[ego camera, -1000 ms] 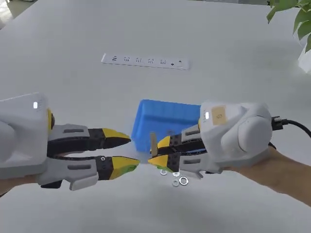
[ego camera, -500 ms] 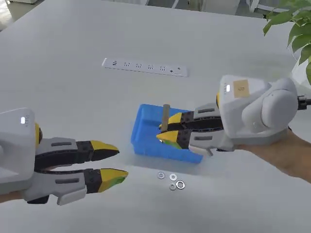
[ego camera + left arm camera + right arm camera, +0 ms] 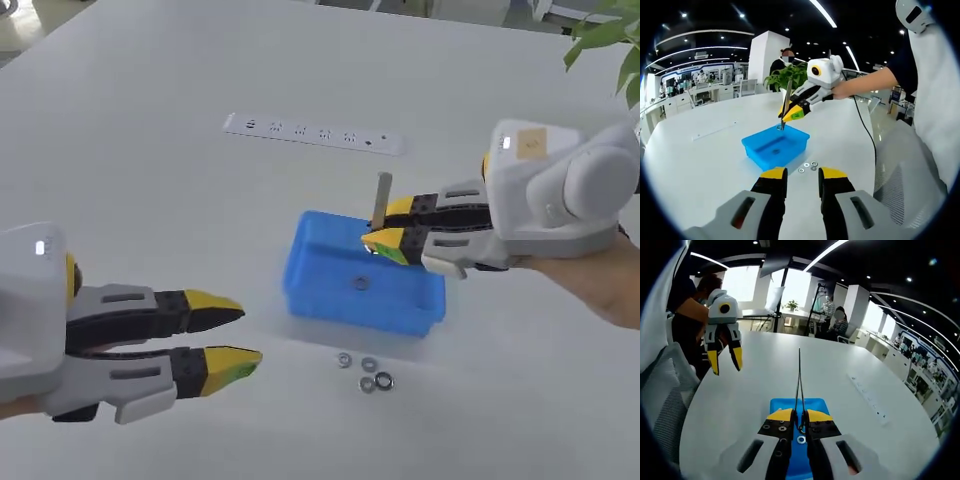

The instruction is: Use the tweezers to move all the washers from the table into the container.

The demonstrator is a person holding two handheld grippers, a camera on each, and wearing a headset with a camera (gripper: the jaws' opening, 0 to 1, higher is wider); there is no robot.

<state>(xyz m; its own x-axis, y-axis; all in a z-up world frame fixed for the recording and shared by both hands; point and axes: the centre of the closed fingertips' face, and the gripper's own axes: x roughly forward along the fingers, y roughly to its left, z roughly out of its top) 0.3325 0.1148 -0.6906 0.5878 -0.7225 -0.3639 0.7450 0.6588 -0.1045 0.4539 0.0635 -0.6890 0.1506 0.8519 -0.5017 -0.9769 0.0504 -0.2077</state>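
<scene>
Three or four washers (image 3: 366,372) lie on the table (image 3: 150,200) just in front of the blue container (image 3: 330,303), and one washer (image 3: 360,284) is inside it. Right gripper (image 3: 378,236) above the container's far edge, clamped on tweezers (image 3: 382,195). Left gripper (image 3: 250,333) left of the container, jaws apart.

The left claw (image 3: 232,335) is hovering low on the left and pointing right, its jaws standing apart with nothing between them. The right claw (image 3: 385,241) is sitting higher and pointing left, its jaws pinching the tweezers (image 3: 381,197) upright. A bare hand (image 3: 592,285) is gripping its body from beneath.
</scene>
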